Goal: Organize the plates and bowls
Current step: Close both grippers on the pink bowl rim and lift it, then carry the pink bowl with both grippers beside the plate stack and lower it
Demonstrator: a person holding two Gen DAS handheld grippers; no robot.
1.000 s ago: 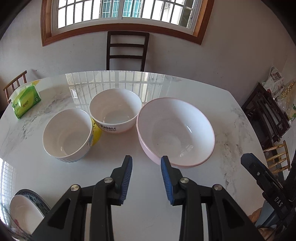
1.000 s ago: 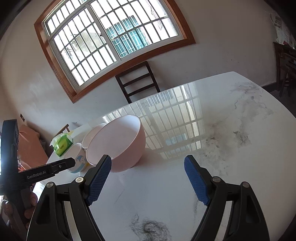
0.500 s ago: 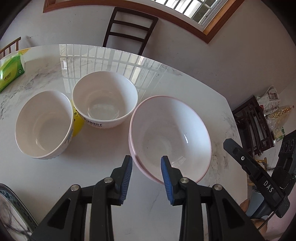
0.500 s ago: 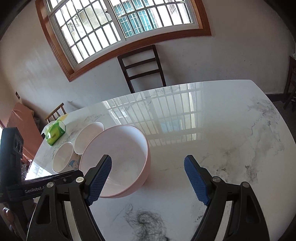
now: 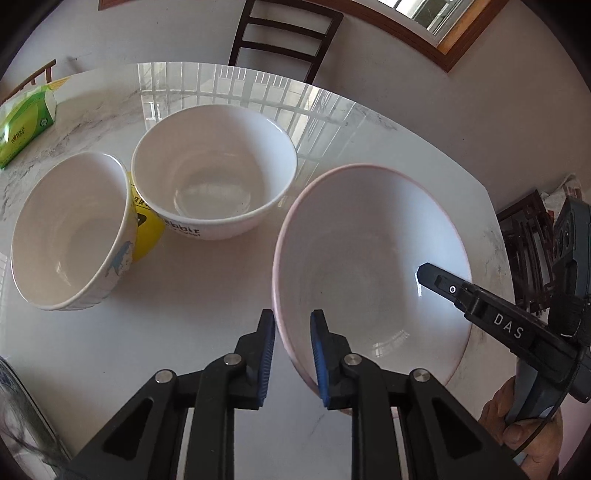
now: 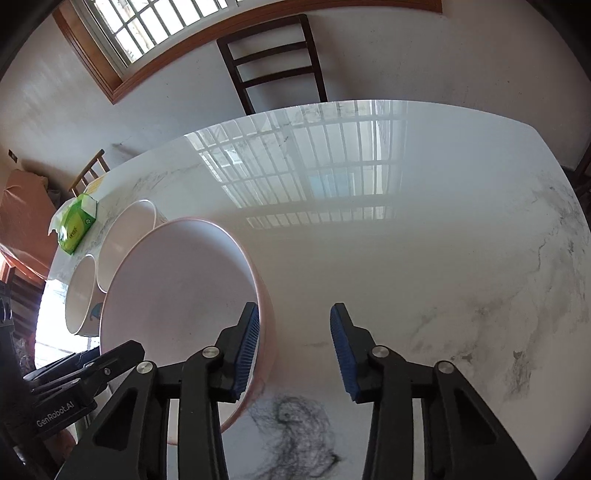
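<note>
Nearest: left gripper (image 5: 291, 321), one, jaws just drawn narrow and clamped on the near rim of the pink bowl (image 5: 369, 258), one pad outside the wall, one inside. Right gripper (image 6: 295, 314), one, jaws just closing from wide to middling; the bowl's opposite wall stands between them, inner pad at the rim, outer pad apart from it, so no grip there yet. Change: the pink bowl sat flat a second ago with both tools short of it; it now looks tipped, near-left edge raised. Judged meaning: the two-handed pick-up of the largest bowl is under way, likely so the smaller bowls can nest in it or it can be re-sited. One hand (image 5: 517, 424) shows, on the right tool. Plate (image 5: 14, 406): a blurred sliver at the near left edge, number not tellable. Table (image 5: 147, 350): one, marble. Bowls: three, namely pink, ribbed bowl (image 5: 66, 236) and white bowl (image 5: 214, 170), the latter two just beside each other, near the pink. Yellow item (image 5: 147, 229): one, wedged between those two, kind unclear. Tissue pack (image 5: 26, 118): one, far left. Chairs: dark chair (image 5: 284, 33) beyond the table, light chair (image 6: 88, 173) at its far left corner.
</note>
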